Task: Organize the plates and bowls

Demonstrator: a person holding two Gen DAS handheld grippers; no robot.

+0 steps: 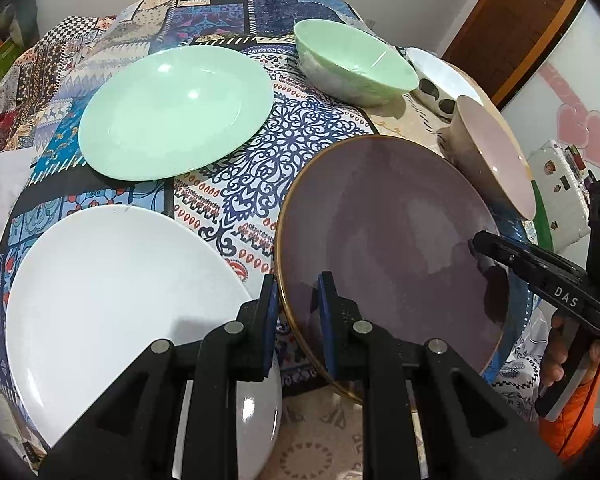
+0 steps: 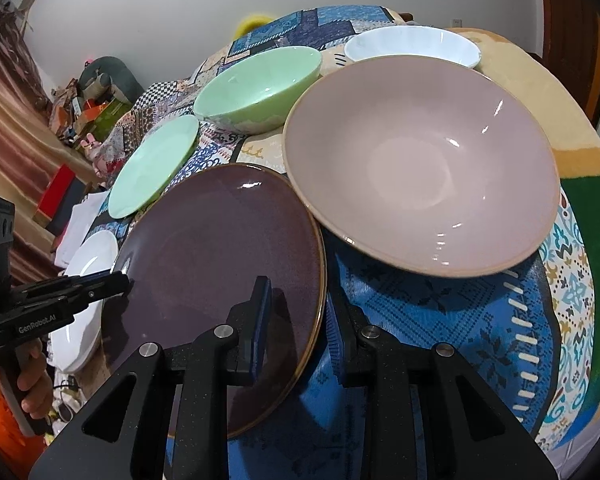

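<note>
**Black rigs, blue pads, orange sleeves**

Left gripper (image 1: 298, 300): matte black linkage arms, round silver pivot pins, blue pads on the fingers (image 1: 271, 320). Right gripper (image 2: 296, 320) shows the same black frame, silver pins and blue pads. From the side, white lettering reads "DAS" on one, "GenRobot.AI" on the other. Bare-skinned right hand (image 1: 558, 356) and left hand (image 2: 30, 376) wrap the handles; orange sleeves show below.

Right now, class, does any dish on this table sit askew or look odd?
Yes: the purple plate is tilted. Each hand-held gripper, left and right, straddles its rim on opposite sides, and its far edge seems to lean on the pink bowl. The other dishes sit flat; nothing looks spilled or broken.
</note>
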